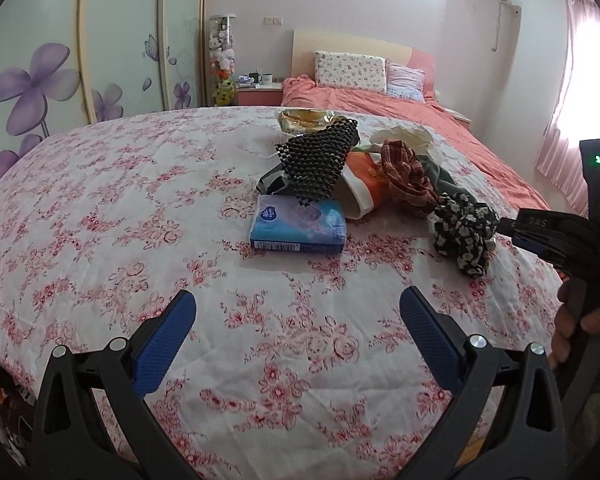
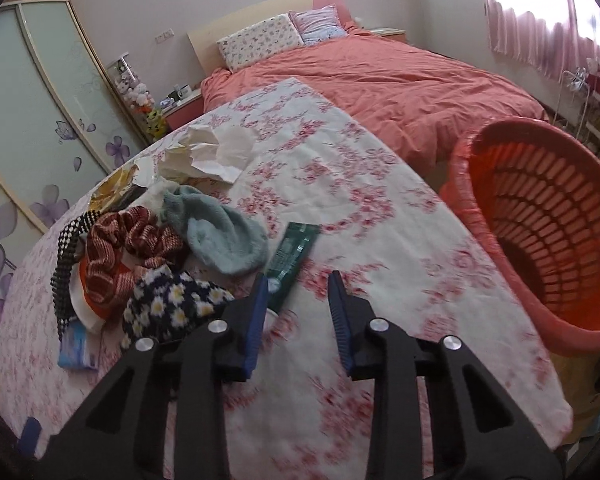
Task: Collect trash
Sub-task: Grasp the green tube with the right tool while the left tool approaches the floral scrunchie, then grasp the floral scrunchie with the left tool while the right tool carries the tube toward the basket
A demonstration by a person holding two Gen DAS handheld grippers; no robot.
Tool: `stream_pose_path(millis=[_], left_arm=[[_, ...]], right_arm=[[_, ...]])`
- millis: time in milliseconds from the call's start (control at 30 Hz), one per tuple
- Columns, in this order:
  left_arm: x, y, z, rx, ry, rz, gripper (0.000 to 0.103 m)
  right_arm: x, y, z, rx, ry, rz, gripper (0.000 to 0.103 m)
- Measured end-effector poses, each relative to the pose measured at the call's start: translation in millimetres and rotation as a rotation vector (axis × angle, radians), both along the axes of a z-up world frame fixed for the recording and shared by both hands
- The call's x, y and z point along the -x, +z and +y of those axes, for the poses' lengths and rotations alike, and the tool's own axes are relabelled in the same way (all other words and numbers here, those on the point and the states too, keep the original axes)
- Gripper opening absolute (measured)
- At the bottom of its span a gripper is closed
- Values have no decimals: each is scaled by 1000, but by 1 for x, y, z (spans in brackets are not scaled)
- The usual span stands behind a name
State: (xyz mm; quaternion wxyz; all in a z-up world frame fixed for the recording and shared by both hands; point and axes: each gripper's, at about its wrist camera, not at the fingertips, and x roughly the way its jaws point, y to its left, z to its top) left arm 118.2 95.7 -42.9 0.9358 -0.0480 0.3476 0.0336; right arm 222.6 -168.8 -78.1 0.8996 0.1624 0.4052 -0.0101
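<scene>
I work in a bedroom, over a table (image 2: 380, 208) with a flowered cloth. My right tool (image 2: 298, 300) is spread and holds nothing; the green tube (image 2: 294, 256) lies just at 12 o'clock. I judge the next move: close on it, then carry to the red basket (image 2: 548, 216) at 2 o'clock. My left tool (image 1: 298, 320) is spread too, idle.
</scene>
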Motion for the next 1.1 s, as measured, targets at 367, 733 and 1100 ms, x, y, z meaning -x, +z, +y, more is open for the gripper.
stream_pose_path(millis=[367,733,1100], left_arm=[[-9,-1,-7,-2,-17,-8,101],[-18,12,-30,-8,-79,-34,101],[-53,22,-96,-8,-242,-62,95]], right_arm=[[-13,-9,17,59,66,24,20],[1,-10,-2,93,58,20,16],[32,-5,-49,62,-9,3,16]])
